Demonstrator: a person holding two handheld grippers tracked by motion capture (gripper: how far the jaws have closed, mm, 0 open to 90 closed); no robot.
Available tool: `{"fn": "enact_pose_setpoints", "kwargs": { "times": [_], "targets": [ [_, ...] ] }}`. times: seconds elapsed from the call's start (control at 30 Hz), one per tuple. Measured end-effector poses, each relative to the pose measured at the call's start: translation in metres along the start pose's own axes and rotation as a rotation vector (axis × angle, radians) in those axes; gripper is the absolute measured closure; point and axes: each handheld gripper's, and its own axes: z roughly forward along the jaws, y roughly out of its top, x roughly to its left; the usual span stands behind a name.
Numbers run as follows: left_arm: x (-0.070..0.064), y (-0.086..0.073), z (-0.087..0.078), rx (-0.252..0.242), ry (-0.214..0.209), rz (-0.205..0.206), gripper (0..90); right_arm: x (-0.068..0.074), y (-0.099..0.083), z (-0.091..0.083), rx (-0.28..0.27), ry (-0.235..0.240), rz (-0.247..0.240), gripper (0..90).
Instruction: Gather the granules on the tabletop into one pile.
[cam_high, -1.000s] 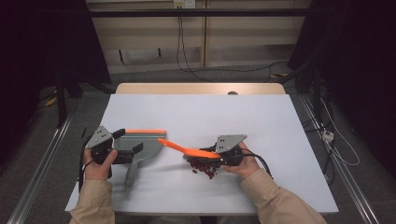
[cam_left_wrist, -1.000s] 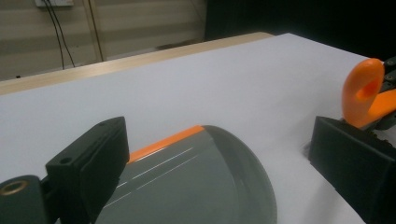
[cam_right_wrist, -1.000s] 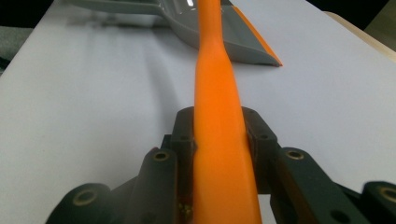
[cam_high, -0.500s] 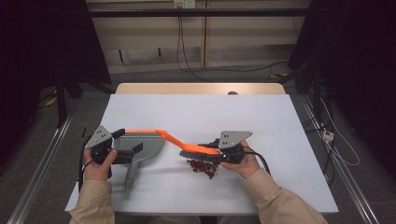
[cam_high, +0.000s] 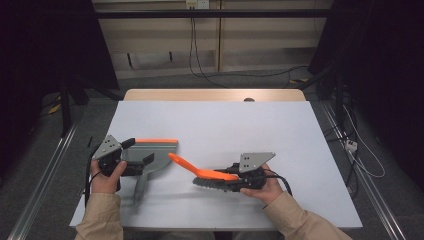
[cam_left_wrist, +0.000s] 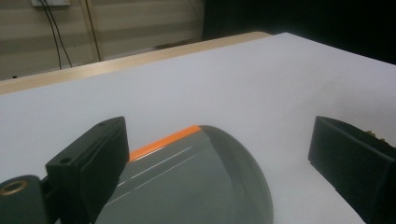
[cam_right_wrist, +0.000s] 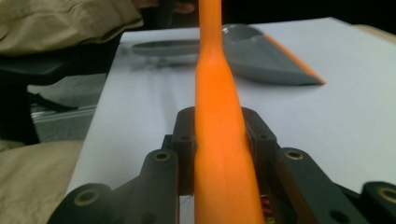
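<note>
The brush (cam_high: 212, 174) now lies lower, handle swung toward the dustpan (cam_high: 150, 156); the right gripper (cam_high: 235, 179) clamps it for sweeping. The left gripper (cam_high: 137, 156), jaws parted, straddles the dustpan on the desk (cam_high: 280, 130).

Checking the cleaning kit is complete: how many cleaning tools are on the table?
2. A grey dustpan lies at the table's left, between the open left tongs; an orange brush sits right of it, clamped in the right tongs.

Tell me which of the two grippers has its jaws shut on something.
The right gripper: its jaws clamp the orange-handled brush with dark bristles. The left gripper has its jaws spread open over the grey dustpan with the orange lip.
</note>
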Motion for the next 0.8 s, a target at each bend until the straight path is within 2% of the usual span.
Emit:
{"fn": "enact_pose_setpoints", "kwargs": {
  "times": [0.13,0.23,0.33,0.43,0.5,0.57,0.67,0.73,0.77,0.8],
  "targets": [
    [0.001,0.0,-0.001,-0.001,0.0,0.001,5.1,0.007,-0.003,0.01,0.028,0.043,-0.003,71.1],
    [0.001,0.0,-0.001,0.001,0.0,0.004,5.1,0.004,-0.006,0.015,0.053,0.032,-0.012,71.1],
    [0.001,0.0,-0.001,-0.001,-0.001,0.001,5.1,-0.004,-0.006,0.015,0.043,0.006,-0.004,71.1],
    [0.001,0.0,-0.001,-0.003,0.0,-0.001,5.2,-0.008,-0.005,0.016,0.021,0.017,0.013,71.1],
    [0.001,0.001,-0.002,-0.002,0.002,0.003,5.2,-0.008,-0.003,0.017,0.02,0.017,0.007,71.1],
    [0.001,0.001,-0.002,0.0,0.001,0.005,5.2,-0.008,0.0,0.014,-0.016,0.032,0.024,71.1],
    [0.0,0.0,-0.002,0.001,0.002,0.002,5.2,-0.006,0.01,0.005,-0.037,-0.028,0.03,71.1],
    [0.0,0.001,-0.002,0.0,0.0,0.006,5.2,-0.007,0.013,-0.004,-0.038,-0.108,0.04,71.1],
    [-0.001,0.001,-0.002,-0.002,-0.002,0.009,5.1,-0.007,0.012,-0.007,-0.043,-0.135,0.059,71.1],
    [-0.001,0.001,-0.002,-0.004,-0.002,0.009,5.1,-0.008,0.009,-0.012,-0.044,-0.19,0.084,71.1]
  ]
}}
